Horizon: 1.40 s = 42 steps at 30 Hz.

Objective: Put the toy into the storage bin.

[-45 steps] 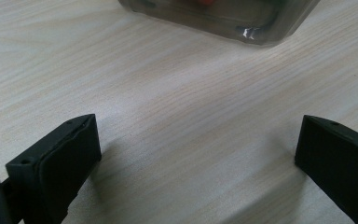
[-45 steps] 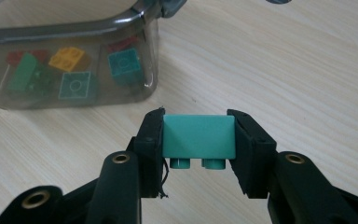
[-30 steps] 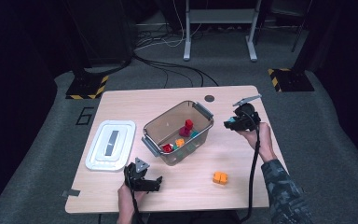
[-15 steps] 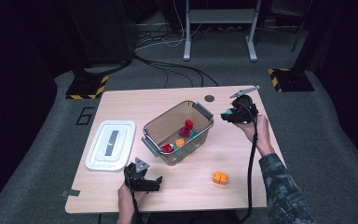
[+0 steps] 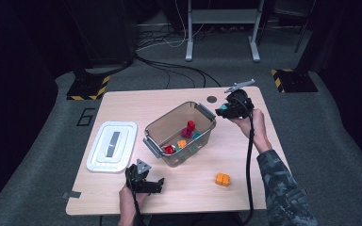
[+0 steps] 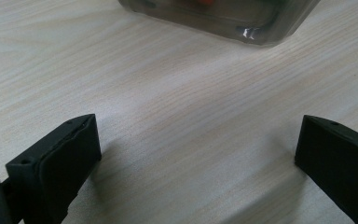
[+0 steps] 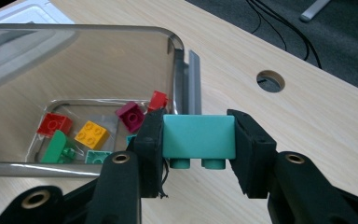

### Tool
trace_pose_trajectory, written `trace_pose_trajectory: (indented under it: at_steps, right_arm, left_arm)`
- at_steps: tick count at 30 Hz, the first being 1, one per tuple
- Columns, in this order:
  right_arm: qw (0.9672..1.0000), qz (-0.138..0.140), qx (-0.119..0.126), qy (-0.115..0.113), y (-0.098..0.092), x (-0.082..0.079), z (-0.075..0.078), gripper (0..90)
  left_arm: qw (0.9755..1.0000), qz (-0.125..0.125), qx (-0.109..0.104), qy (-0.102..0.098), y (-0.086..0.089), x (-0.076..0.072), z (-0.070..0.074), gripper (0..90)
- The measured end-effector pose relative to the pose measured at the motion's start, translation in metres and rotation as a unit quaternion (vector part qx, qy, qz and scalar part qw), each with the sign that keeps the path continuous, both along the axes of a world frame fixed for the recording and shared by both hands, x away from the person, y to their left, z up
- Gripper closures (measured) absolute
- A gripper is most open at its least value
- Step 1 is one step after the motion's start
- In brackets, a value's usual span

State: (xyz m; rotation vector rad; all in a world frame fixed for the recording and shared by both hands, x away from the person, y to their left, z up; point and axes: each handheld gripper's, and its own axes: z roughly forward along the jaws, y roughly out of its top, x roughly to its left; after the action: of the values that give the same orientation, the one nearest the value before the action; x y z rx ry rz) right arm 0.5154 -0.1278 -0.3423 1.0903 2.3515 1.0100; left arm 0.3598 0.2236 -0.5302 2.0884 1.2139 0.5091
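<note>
My right gripper (image 7: pixel 198 140) is shut on a teal brick (image 7: pixel 198 136), studs pointing down, held in the air just right of the clear plastic bin (image 7: pixel 121 37). In the high view the right gripper (image 5: pixel 226 109) hovers by the bin's (image 5: pixel 202 109) far right corner with the teal brick (image 5: pixel 223 108) in its jaws. Inside the bin lie red, yellow, green, teal and maroon bricks (image 7: pixel 91 134). My left gripper (image 5: pixel 152 184) rests near the table's front edge, open; its jaws stand wide over bare wood in the left gripper view (image 6: pixel 198 154).
An orange brick (image 5: pixel 222 179) lies on the table in front of the bin, to the right. The bin's white lid (image 5: pixel 112 145) lies left of it. A round cable hole (image 5: pixel 211 99) sits near the table's far edge. Cables trail from both grippers.
My right gripper has risen and shifted left toward the bin with the teal brick in it. The left gripper has stayed put.
</note>
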Motion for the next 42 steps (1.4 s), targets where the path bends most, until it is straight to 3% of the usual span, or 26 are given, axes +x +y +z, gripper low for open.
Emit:
trace_pose_trajectory:
  at_steps: [10, 21, 25, 26, 29, 34, 42]
  right_arm:
    - [0.9994, 0.031, -0.015, -0.002, 0.031, 0.002, 0.005, 58.6]
    - [0.9984, 0.048, -0.029, 0.010, 0.056, 0.005, -0.004, 57.9]
    - [0.9982, 0.047, -0.034, 0.014, 0.058, 0.004, -0.005, 41.6]
    - [0.9982, 0.047, -0.034, 0.014, 0.058, 0.004, -0.005, 41.6]
    - [0.9988, 0.039, -0.029, 0.007, 0.054, -0.001, -0.003, 24.1]
    - [0.9994, 0.029, -0.019, -0.002, 0.044, -0.008, 0.001, 15.5]
    - [0.9997, 0.021, -0.010, -0.007, 0.018, -0.022, -0.002, 10.6]
  left_arm:
    - [1.0000, -0.002, 0.001, 0.001, 0.000, 0.000, 0.000, 0.0]
    - [1.0000, -0.001, 0.000, -0.001, 0.000, 0.000, 0.000, 0.0]
    - [1.0000, -0.001, 0.000, -0.001, 0.000, 0.000, 0.000, 0.0]
    - [1.0000, -0.001, 0.000, -0.001, 0.000, 0.000, 0.000, 0.0]
    - [1.0000, -0.001, 0.000, -0.001, 0.000, 0.000, 0.000, 0.0]
    - [1.0000, -0.001, -0.001, 0.001, 0.000, 0.000, 0.000, 0.0]
    - [1.0000, 0.000, 0.000, 0.000, 0.000, 0.000, 0.000, 0.0]
